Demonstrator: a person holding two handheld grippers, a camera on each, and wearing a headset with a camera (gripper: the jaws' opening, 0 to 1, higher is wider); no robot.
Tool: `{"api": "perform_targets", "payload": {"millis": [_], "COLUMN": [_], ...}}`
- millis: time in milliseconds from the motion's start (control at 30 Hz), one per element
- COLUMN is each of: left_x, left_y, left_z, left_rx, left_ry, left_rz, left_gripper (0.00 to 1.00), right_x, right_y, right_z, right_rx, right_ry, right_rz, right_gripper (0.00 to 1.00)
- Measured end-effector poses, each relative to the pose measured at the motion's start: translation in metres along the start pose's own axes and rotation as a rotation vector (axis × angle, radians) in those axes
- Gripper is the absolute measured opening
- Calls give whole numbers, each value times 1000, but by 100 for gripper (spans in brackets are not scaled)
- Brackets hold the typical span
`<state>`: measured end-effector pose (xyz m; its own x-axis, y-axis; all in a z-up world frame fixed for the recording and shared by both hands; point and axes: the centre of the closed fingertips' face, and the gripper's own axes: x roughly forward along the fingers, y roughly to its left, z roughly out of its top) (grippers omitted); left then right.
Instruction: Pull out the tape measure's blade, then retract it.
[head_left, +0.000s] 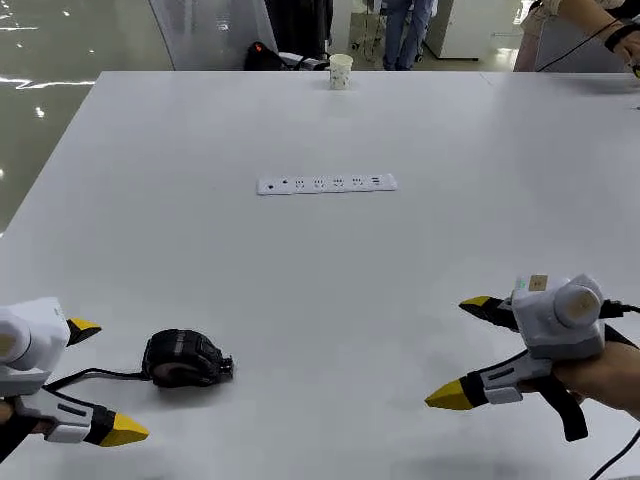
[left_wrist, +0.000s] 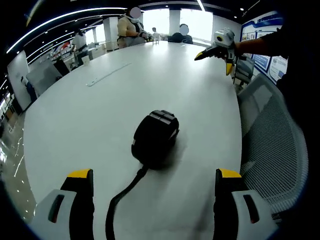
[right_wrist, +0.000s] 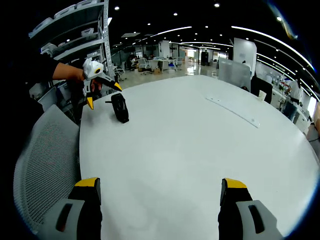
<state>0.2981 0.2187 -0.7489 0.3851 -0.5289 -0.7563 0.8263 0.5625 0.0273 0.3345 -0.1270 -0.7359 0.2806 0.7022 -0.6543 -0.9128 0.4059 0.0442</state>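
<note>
The black tape measure (head_left: 185, 358) lay on the white counter (head_left: 300, 280) near its front left edge, with a thin black cord (head_left: 95, 376) trailing from it toward the left gripper (head_left: 105, 378). That gripper hovered just beside the case, its yellow-tipped fingers (head_left: 125, 430) spread wide and holding nothing. The right gripper (head_left: 460, 350) hung well apart on the other side of the counter. Its fingers were also spread open and empty, with a hand wrapped round the grip.

From the head view I could see a white power strip (head_left: 326, 184) lying flat in the middle of the counter and a paper cup (head_left: 341, 71) standing at the far edge. The cup was too small to pick out from either gripper.

The left gripper view looked straight along its open fingers at the tape measure (left_wrist: 155, 132), which sat between and beyond the tips without touching them, the cord (left_wrist: 125, 192) curling back toward the camera. It also caught a mesh chair (left_wrist: 272, 145) at the counter's edge and the right gripper (left_wrist: 214, 62) raised in the distance.

The right gripper view showed bare counter between its fingers (right_wrist: 89, 182). Far off to the left, the tape measure (right_wrist: 119, 108) sat just beside the left gripper (right_wrist: 104, 97), with tall shelving (right_wrist: 75, 25) behind.
</note>
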Motion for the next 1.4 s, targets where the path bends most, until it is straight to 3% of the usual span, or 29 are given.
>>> {"api": "perform_targets", "payload": {"millis": [167,300,467,833,1067,1167,1400], "left_x": [5,9,16,34,46,48,52], "left_y": [-2,-4,-5,-8,-6,-5,-14], "left_z": [10,18,22,44,46,49,44], "left_rx": [121,175,275,407,465,438,434], "left_ry": [49,74,138,202,251,255,292], "left_rz": [-45,-82,-144,-212,-228,-235,-272], "left_gripper": [99,98,97,85,71,68,60], "right_x": [11,18,30,53,65,70,81], "right_y": [5,8,11,29,34,32,32], "right_z": [7,11,15,29,42,49,64], "right_rx": [-40,-73,-100,-149,-169,-164,-173], "right_ry": [9,9,28,36,35,19,-1], "right_rz": [25,50,77,148,176,177,177], "right_gripper": [99,99,99,99,99,99,99]}}
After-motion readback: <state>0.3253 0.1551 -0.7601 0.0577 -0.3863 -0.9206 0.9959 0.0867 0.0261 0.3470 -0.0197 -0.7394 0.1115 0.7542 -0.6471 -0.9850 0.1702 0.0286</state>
